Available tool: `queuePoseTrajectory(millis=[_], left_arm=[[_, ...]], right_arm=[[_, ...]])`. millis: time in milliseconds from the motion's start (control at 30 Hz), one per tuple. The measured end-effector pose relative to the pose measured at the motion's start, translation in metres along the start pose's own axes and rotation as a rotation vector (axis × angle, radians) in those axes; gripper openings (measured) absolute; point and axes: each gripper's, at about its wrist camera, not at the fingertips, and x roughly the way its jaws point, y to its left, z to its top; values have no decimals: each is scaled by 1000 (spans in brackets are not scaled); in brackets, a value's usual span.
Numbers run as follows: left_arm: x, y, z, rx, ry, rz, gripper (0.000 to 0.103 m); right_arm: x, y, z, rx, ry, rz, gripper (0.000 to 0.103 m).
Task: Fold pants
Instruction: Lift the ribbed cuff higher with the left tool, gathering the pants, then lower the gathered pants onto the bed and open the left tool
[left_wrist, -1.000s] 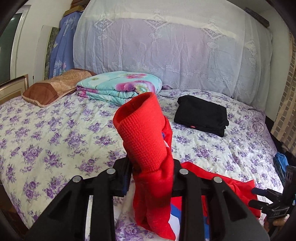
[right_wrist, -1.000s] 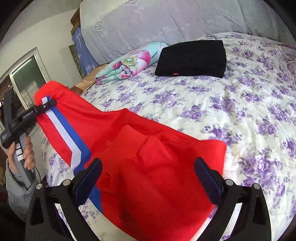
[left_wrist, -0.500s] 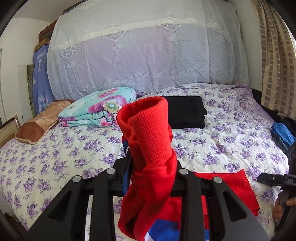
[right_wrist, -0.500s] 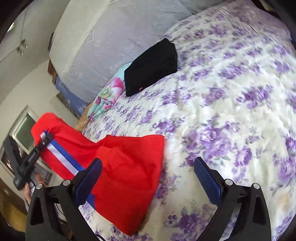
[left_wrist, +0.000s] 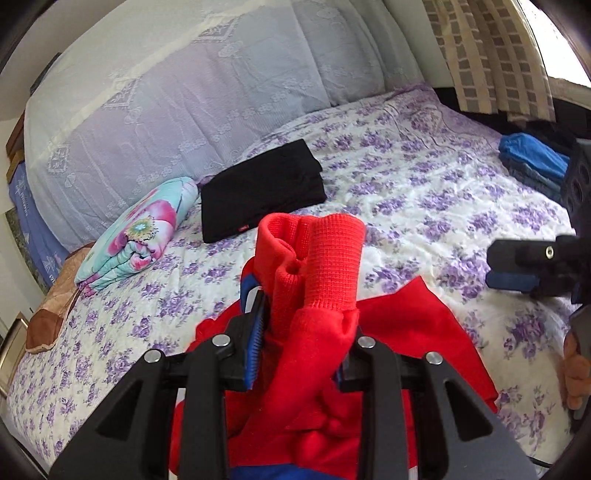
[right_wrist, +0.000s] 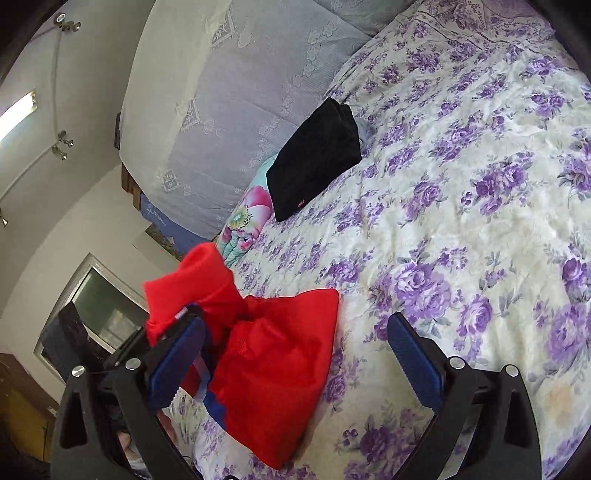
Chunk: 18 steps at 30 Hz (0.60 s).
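The red pants (left_wrist: 402, 332) with a blue and white side stripe lie partly folded on the floral bed sheet (left_wrist: 424, 192). My left gripper (left_wrist: 301, 332) is shut on their ribbed red cuffs (left_wrist: 325, 258), which stick up between the fingers. In the right wrist view the pants (right_wrist: 277, 376) lie at lower left, and the left gripper holds the cuffs (right_wrist: 192, 288) raised at their left end. My right gripper (right_wrist: 295, 354) is open and empty above the sheet (right_wrist: 461, 221), its left pad (right_wrist: 177, 362) beside the red cloth. The right gripper also shows at the right edge of the left wrist view (left_wrist: 532, 266).
A folded black garment (left_wrist: 262, 192) lies further up the bed, next to a folded floral quilt (left_wrist: 136, 236) and a brown pillow (left_wrist: 51, 306). A lace-covered headboard (left_wrist: 184, 92) stands behind. Blue clothes (left_wrist: 532, 158) lie at the bed's right edge, below a curtain (left_wrist: 487, 55).
My left gripper has carried the cuffs further over the pants toward the right. My right gripper has let go of the pants and drawn off to the right, and stands open.
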Motion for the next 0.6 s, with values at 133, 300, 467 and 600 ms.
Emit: queuePoseTrajectory(millis=[133, 300, 467, 600], left_arm=[[6, -22, -10, 53, 23, 3, 28], [2, -29, -15, 77, 15, 16, 28], [0, -35, -23, 90, 23, 11, 38], [-21, -32, -27, 66, -71, -87, 97]], right_arm=[[-1, -1, 1, 4, -3, 11, 99], [-2, -3, 0, 10, -7, 19, 99], [-2, -3, 0, 12, -8, 20, 99], [-1, -4, 1, 10, -6, 15, 99]])
